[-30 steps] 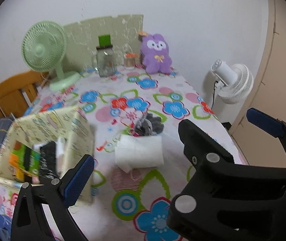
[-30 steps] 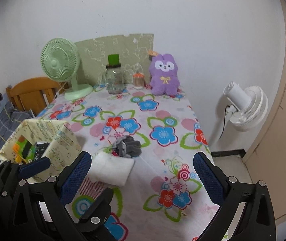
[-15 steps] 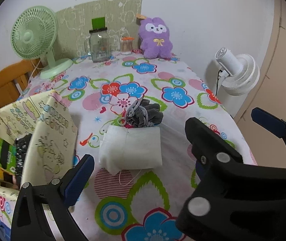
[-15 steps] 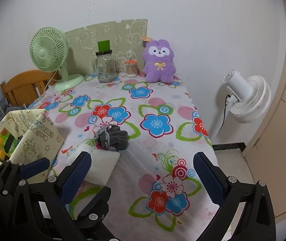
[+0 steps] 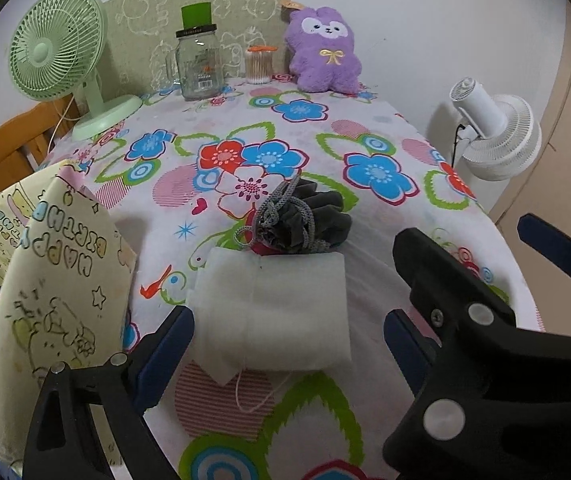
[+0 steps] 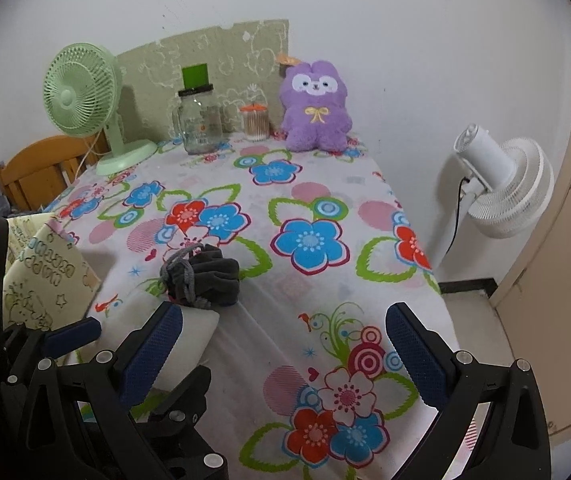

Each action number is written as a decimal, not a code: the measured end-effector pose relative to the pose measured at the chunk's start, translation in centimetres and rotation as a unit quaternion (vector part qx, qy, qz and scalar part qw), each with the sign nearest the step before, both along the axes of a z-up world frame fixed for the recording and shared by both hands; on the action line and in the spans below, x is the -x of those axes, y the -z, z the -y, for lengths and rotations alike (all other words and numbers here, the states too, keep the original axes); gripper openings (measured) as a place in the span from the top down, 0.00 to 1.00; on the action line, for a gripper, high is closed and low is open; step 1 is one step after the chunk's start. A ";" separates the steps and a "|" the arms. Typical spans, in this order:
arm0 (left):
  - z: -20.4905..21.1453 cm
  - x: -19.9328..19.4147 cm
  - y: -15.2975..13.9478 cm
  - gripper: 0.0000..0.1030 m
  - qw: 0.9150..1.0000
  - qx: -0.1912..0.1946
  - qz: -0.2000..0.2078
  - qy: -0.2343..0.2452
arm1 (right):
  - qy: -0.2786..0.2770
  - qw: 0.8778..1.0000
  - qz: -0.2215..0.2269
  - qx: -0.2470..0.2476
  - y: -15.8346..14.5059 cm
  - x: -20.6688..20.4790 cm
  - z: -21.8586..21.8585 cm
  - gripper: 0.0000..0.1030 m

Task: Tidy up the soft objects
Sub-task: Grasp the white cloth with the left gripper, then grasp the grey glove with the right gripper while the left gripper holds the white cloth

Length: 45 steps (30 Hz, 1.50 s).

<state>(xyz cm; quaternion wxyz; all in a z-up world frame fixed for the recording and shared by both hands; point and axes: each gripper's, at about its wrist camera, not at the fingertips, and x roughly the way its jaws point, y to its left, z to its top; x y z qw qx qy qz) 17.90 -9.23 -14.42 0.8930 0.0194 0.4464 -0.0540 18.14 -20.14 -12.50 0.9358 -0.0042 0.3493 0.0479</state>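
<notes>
Left gripper (image 5: 285, 344) astride white pad (image 5: 275, 312), jaws closing, nothing pinched yet.
Pad lies flat at table (image 5: 365, 128) centre, touching grey pouch (image 5: 305, 220) at its 12 o'clock; bag (image 5: 57, 280) at 9. Pad judged light, soft, compressible, possibly a cloth: grip mid-edges, mind the trailing thread. Right gripper (image 6: 285, 356) spread, empty, over bare cloth at pad's 3 o'clock.
</notes>
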 end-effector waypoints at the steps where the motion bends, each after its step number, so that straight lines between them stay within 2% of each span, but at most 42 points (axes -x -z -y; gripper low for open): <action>1: 0.0 -0.2 0.1 0.06 1.000 -0.001 -0.001 -0.002 | 0.001 1.000 -0.003 0.000 0.2 -0.2 0.0 0.00; 12: -1.1 -2.6 2.2 0.06 0.999 0.004 -0.027 -0.030 | -0.001 1.000 -0.024 0.004 1.7 -2.3 -0.4 0.00; 20: -1.2 -2.7 2.3 0.07 0.999 0.006 -0.031 -0.029 | -0.019 0.999 -0.042 -0.002 2.4 -3.4 -1.1 0.00; 25: -1.7 -2.7 2.1 0.17 0.999 0.002 -0.033 -0.034 | -0.036 0.999 -0.036 -0.001 2.3 -3.7 -1.8 0.00; 28: -1.7 -2.5 1.7 0.20 0.999 -0.008 -0.025 -0.035 | -0.050 0.998 -0.030 0.004 2.1 -4.0 -2.6 0.00; 34: -1.7 -2.3 0.8 0.20 0.999 -0.021 0.002 -0.036 | -0.073 0.997 -0.027 0.015 2.1 -5.3 -4.0 0.00; 40: -2.4 -3.5 1.8 0.20 0.998 -0.012 -0.024 -0.048 | -0.105 0.994 -0.039 0.020 3.0 -6.8 -5.1 0.01; 41: -2.4 -3.7 2.0 0.20 0.998 -0.011 -0.029 -0.050 | -0.112 0.993 -0.043 0.020 3.2 -7.1 -5.3 0.02; 43: -2.5 -3.8 2.2 0.18 0.998 -0.011 -0.034 -0.055 | -0.122 0.991 -0.052 0.014 3.6 -7.5 -5.5 0.15; 45: -2.5 -3.8 2.2 0.18 0.998 -0.011 -0.031 -0.058 | -0.132 0.989 -0.069 0.003 4.1 -7.9 -5.6 0.22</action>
